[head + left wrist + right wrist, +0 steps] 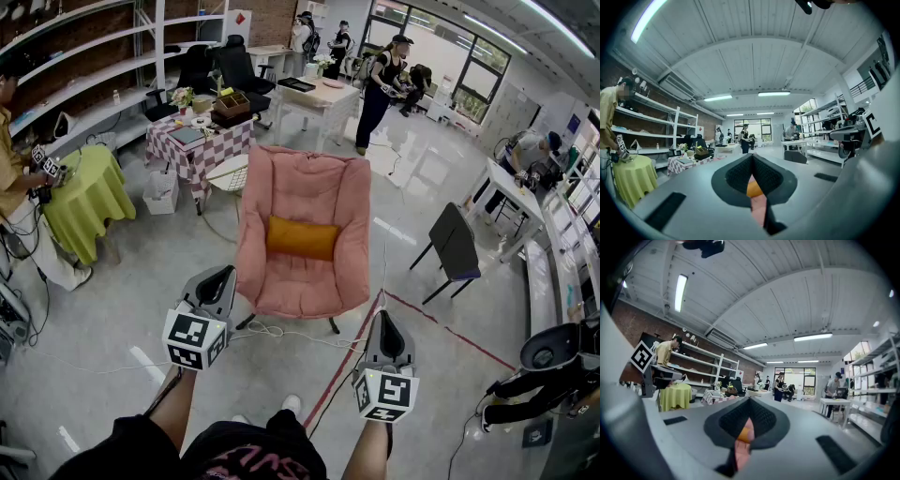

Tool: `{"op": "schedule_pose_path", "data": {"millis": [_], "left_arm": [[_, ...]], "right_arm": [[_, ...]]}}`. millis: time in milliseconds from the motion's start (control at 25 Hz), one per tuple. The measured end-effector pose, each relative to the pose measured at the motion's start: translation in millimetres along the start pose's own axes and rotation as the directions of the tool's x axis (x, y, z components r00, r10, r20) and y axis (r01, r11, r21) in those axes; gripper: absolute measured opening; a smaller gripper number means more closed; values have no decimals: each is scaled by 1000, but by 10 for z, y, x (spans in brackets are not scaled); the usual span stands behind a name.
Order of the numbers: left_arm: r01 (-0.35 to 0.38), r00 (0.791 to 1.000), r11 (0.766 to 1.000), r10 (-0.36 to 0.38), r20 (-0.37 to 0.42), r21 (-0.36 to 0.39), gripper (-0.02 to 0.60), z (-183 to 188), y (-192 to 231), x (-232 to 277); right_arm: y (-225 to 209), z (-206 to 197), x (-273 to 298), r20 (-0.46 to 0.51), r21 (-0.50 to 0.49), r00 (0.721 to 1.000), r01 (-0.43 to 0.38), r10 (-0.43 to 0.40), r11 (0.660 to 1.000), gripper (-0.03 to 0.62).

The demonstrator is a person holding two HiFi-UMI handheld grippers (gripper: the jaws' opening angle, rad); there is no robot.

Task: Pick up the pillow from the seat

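Note:
An orange pillow (302, 238) lies against the back of a pink armchair (305, 281) in the middle of the head view. My left gripper (223, 273) hangs shut and empty in front of the chair's left front corner. Right of the chair's front, a little nearer to me, is my right gripper (386, 320), also shut and empty. In the left gripper view the closed jaws hide most of the scene; a sliver of the pillow (753, 189) and pink chair (760, 212) shows in the gap. The right gripper view gives the same narrow glimpse of the pillow (745, 435).
A checkered table (199, 141) and a white wire chair (230, 176) stand behind the armchair on the left. Further left is a green-draped round table (86, 192). A dark folding chair (457, 246) stands right. A cable (281, 332) and red floor tape (349, 364) lie underfoot. Several people stand around.

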State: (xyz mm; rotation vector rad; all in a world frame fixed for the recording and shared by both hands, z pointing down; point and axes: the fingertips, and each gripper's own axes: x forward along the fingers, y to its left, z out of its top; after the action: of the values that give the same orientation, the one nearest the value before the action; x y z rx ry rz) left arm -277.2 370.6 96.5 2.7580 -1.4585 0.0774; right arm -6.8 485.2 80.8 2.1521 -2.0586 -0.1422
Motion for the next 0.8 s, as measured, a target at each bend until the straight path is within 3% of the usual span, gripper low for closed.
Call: {"op": "schedule_pose_path", "data": {"millis": [800], "left_arm": [[-11, 999, 999, 13, -47, 35, 11, -144, -221, 594]], "right_arm": [[-384, -237, 489, -14, -46, 1000, -9, 8, 999, 20]]}}
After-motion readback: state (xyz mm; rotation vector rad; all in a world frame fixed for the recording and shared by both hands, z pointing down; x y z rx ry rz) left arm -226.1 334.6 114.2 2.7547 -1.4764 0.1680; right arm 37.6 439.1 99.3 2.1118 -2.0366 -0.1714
